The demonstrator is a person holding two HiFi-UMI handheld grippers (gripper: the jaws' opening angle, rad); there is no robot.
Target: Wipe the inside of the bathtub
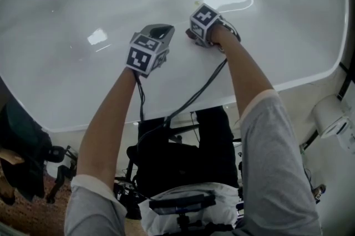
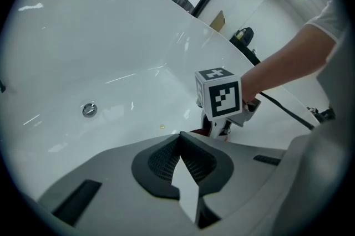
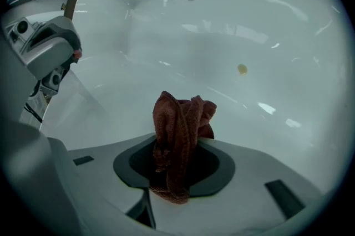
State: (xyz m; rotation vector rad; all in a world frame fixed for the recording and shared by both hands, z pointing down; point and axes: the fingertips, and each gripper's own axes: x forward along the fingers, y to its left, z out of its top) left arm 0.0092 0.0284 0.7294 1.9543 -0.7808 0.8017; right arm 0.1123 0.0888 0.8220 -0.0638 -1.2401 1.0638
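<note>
While the right gripper (image 3: 176, 177) pinches the cloth (image 3: 178, 124) low inside the tub (image 1: 72, 80), a yellow spot (image 3: 242, 69) lies ahead of it; the left gripper (image 2: 180, 165), pressed together and empty, hangs alongside.

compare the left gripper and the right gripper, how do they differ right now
The right gripper is shut on a bunched reddish-brown cloth; the left gripper has its jaws together with nothing between them. In the head view the right gripper reaches a little farther into the bathtub than the left gripper. Both are held over the bathtub's white inside.
</note>
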